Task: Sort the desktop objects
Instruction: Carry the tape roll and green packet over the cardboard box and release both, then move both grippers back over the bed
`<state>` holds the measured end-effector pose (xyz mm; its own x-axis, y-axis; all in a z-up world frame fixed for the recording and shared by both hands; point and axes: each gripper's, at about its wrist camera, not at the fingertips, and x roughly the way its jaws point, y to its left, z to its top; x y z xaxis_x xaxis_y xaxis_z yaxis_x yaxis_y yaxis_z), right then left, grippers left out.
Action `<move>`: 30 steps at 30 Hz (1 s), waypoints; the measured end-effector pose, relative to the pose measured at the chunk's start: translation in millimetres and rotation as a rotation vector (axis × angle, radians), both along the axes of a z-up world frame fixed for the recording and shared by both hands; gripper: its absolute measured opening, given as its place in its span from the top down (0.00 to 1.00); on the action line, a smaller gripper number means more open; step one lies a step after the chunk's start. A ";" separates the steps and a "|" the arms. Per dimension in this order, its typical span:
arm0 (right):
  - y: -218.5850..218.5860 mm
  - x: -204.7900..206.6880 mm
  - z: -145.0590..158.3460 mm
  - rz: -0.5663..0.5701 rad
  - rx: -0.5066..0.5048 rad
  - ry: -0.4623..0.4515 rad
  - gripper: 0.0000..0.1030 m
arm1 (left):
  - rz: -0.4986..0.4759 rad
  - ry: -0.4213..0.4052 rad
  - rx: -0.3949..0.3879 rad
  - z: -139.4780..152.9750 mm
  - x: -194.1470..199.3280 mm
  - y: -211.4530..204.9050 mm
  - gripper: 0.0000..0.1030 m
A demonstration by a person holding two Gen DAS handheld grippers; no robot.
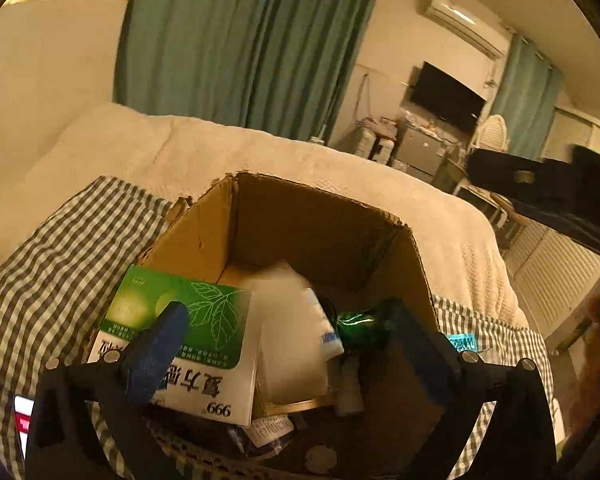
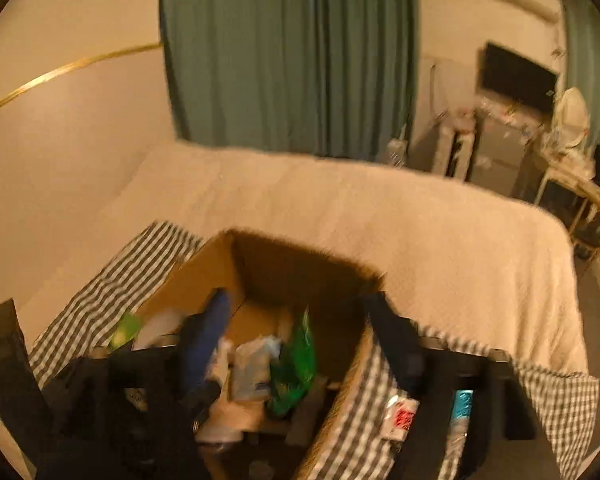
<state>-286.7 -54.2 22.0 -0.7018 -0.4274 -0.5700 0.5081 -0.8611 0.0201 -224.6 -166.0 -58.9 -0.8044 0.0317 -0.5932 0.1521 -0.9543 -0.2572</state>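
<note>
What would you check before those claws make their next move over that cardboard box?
1. Left claw open over the cardboard box: ok.
2. Green-and-white medicine box free of its fingers: cannot tell, one finger overlaps it.
3. Right claw open: ok.
4. Right view sharp enough to aim: not ok, blurred.
5. Items left on the checked cloth, such as the red-and-white packet: ok, visible.
</note>
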 end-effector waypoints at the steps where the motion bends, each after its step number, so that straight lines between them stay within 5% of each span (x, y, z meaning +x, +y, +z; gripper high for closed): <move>1: 8.3 2.9 4.7 -0.012 -0.016 0.005 0.23 | 0.006 0.000 0.001 2.7 2.6 1.2 0.00; 7: 73.4 29.1 29.4 -0.094 -0.048 0.024 0.23 | -0.023 0.038 -0.068 39.0 32.6 36.5 0.00; 14: 184.1 85.9 49.1 -0.245 -0.080 0.065 0.23 | -0.142 0.041 -0.094 58.5 64.0 123.9 0.00; 24: 289.7 130.3 -14.3 -0.386 -0.048 -0.006 0.23 | -0.178 -0.109 -0.141 -15.4 50.0 204.1 0.00; 30: 305.9 108.4 -72.3 -0.370 -0.043 -0.081 0.23 | -0.185 -0.144 -0.150 -63.1 34.6 216.9 0.00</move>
